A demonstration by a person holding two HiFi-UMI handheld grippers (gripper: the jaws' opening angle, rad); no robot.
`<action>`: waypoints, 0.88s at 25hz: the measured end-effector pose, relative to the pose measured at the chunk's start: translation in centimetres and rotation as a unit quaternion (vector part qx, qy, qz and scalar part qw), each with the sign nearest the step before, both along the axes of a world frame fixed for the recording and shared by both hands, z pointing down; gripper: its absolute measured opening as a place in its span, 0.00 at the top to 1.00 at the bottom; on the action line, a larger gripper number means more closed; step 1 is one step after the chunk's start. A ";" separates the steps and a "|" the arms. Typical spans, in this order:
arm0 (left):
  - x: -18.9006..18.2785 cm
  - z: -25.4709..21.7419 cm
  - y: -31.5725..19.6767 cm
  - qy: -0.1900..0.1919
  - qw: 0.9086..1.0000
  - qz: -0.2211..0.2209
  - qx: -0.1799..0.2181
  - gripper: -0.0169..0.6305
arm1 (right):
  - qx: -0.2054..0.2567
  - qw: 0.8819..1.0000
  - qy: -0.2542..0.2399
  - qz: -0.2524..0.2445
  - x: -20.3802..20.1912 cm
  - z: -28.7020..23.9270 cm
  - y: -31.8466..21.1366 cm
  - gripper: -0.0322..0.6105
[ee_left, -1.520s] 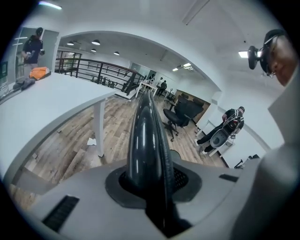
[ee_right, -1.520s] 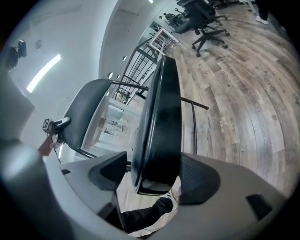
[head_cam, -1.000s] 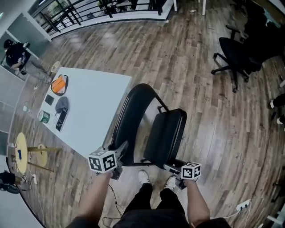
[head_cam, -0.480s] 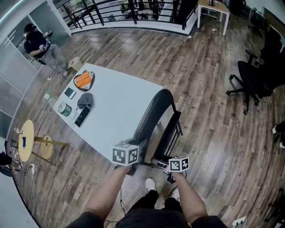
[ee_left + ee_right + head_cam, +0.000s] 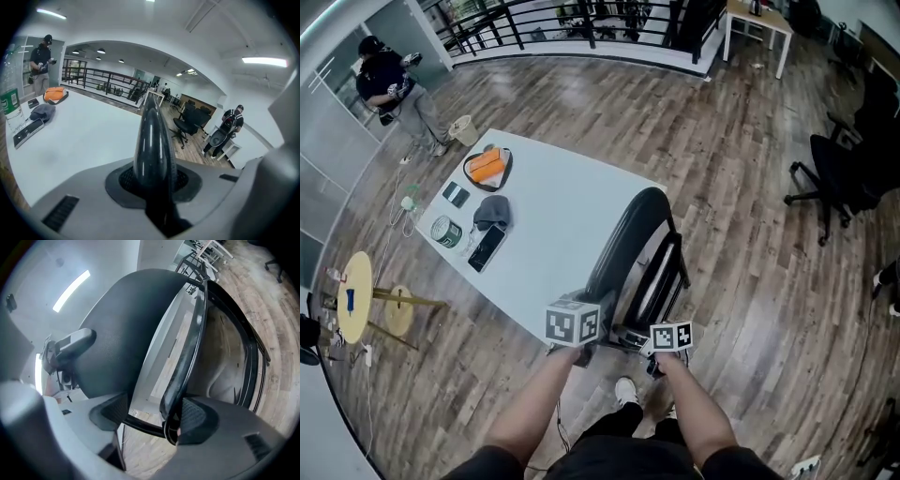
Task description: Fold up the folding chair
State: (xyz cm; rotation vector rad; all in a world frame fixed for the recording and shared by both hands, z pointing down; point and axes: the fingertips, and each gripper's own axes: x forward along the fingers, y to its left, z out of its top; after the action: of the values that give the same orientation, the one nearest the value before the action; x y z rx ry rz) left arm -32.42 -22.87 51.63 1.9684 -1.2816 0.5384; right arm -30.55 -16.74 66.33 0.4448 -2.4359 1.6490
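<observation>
One white table (image 5: 553,234) takes up the middle of the wooden floor (image 5: 750,281). Against its right edge, up from the near corner, stands the black folding chair (image 5: 623,246), nearly flat, its seat (image 5: 190,352) swung up close to the backrest (image 5: 151,136). The left gripper (image 5: 152,180) is clenched on the backrest's rim. The right gripper (image 5: 154,416) is released, jaws apart, with the seat's edge leaning on one pad (image 5: 199,420) only. Along the table's left edge lie an orange object (image 5: 486,167), a grey cap (image 5: 492,211) and a phone (image 5: 487,247).
</observation>
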 end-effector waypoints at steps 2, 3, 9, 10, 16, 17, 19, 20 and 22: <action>-1.4 0.4 -0.4 0.005 1.000 -0.004 -0.002 0.85 | -0.001 1.000 0.004 -0.003 -1.1 0.3 -0.2 0.42; -2.1 0.5 -0.5 0.007 1.000 -0.006 -0.002 0.84 | -0.002 1.000 0.006 -0.004 -1.6 0.6 -0.3 0.42; -2.7 0.5 -0.6 0.008 1.000 -0.002 0.004 0.84 | 0.020 1.000 0.021 -0.005 -2.4 0.8 -0.5 0.42; -2.9 0.4 -0.5 0.008 1.000 -0.003 0.006 0.83 | 0.030 0.999 0.032 -0.012 -2.5 0.9 -0.3 0.42; -6.1 -2.8 2.8 -0.059 0.997 0.006 0.056 0.59 | 0.106 0.986 0.122 0.026 1.5 -0.5 -0.3 0.42; -6.6 -3.7 3.7 -0.070 0.995 0.001 0.067 0.59 | 0.121 0.983 0.133 0.047 2.7 -1.4 -0.5 0.42; -7.2 -5.3 5.5 -0.084 0.992 -0.011 0.091 0.59 | 0.158 0.971 0.155 0.088 5.3 -3.9 -0.4 0.42; -7.0 -6.0 6.5 -0.083 0.991 -0.016 0.103 0.59 | 0.182 0.964 0.166 0.106 6.6 -5.5 -0.1 0.42; -5.4 -7.1 8.3 -0.067 0.990 -0.019 0.126 0.62 | 0.234 0.945 0.190 0.130 9.2 -8.6 1.5 0.42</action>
State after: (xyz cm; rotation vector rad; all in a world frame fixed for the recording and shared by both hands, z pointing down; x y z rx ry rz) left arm -37.83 -14.54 44.55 2.1386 -1.5306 0.5176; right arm -21.36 -15.22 57.74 1.0801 -2.5184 0.9112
